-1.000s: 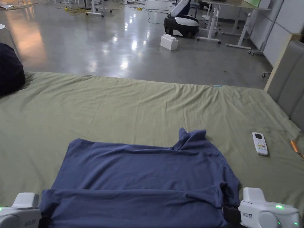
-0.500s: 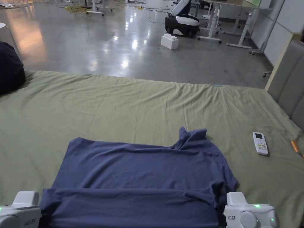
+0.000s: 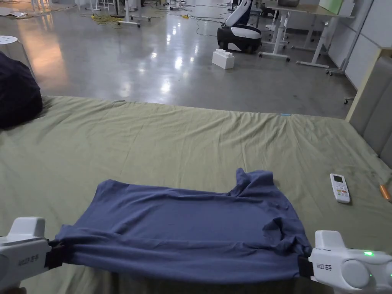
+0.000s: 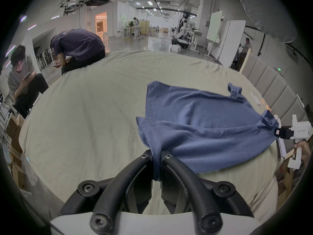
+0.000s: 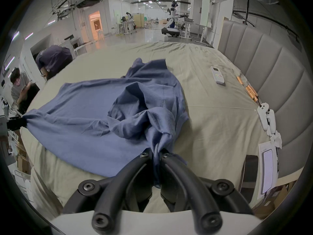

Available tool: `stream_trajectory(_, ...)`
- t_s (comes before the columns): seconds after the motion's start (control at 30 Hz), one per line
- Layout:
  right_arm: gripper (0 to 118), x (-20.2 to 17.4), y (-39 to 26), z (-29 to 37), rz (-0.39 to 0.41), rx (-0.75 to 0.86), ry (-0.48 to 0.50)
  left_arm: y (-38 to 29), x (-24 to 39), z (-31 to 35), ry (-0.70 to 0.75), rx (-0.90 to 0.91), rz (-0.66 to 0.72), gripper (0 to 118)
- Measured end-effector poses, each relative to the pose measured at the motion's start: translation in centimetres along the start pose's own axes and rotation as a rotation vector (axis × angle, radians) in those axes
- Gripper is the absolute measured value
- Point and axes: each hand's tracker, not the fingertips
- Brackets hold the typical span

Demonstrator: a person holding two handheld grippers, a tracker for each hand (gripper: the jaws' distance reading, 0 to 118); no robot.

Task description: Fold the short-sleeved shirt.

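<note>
Blue shirt (image 3: 183,226) is lying on the green-sheeted bed (image 3: 172,145), its near folded edge raised and stretched. Left tongs (image 4: 157,157) are pinching its left corner; right tongs (image 5: 156,153) are clamping the bunched right corner. Remote (image 3: 340,188) is sitting well apart, to the right.

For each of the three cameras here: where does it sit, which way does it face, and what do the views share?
Head view: above the bed's near edge, looking down and across the blue shirt; both grippers at the bottom corners.
Left gripper view: behind the left gripper, jaws clamping the shirt's edge.
Right gripper view: behind the right gripper, jaws clamping bunched cloth.
Shared: shirt, green sheet.
</note>
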Motion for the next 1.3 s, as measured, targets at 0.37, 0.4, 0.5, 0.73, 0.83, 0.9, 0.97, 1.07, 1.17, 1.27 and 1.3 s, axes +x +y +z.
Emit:
stream_trajectory(0.37, 7, -1.0, -6.9, 5.3, -0.009, -0.042, 0.013, -5.0, -2.4, 5.0, -0.026, -0.029, 0.021, 9)
stream_trajectory(0.4, 7, -1.3, -8.0, 5.5, -0.006, -0.057, 0.002, -6.1, -2.0, 5.4, -0.024, -0.042, 0.012, 9)
stream_trajectory(0.5, 7, -2.5, -11.3, 5.2, 0.009, -0.116, -0.033, -8.8, -2.2, 4.9, -0.014, -0.107, 0.011, 9)
stream_trajectory(0.73, 7, -4.5, -14.9, 1.7, 0.029, -0.199, -0.085, -12.1, -1.7, 0.7, 0.044, -0.224, -0.034, 9)
stream_trajectory(0.83, 8, -4.9, -14.9, 0.7, 0.020, -0.209, -0.098, -13.3, -1.8, -1.7, 0.060, -0.264, -0.066, 9)
stream_trajectory(0.9, 15, -4.8, -14.9, 0.4, 0.023, -0.209, -0.107, -13.6, -1.7, -2.0, 0.063, -0.246, -0.059, 9)
stream_trajectory(0.97, 43, -4.8, -14.4, 0.8, 0.030, -0.209, -0.124, -13.3, -1.9, -1.8, 0.065, -0.237, -0.042, 17)
stream_trajectory(1.07, 83, -4.7, -13.2, 2.1, 0.039, -0.181, -0.192, -12.3, -2.0, -1.2, 0.083, -0.215, -0.038, 28)
stream_trajectory(1.17, 92, -5.3, -10.8, 4.6, 0.046, -0.045, -0.218, -10.1, -1.5, 0.0, 0.085, -0.097, -0.031, 55)
stream_trajectory(1.27, 92, -6.2, -8.0, 6.4, 0.035, 0.123, -0.218, -7.4, -0.3, 1.1, 0.060, 0.042, -0.043, 59)
stream_trajectory(1.3, 92, -6.6, -7.2, 6.9, 0.024, 0.214, -0.206, -6.4, 0.4, 1.6, 0.064, 0.100, -0.055, 59)
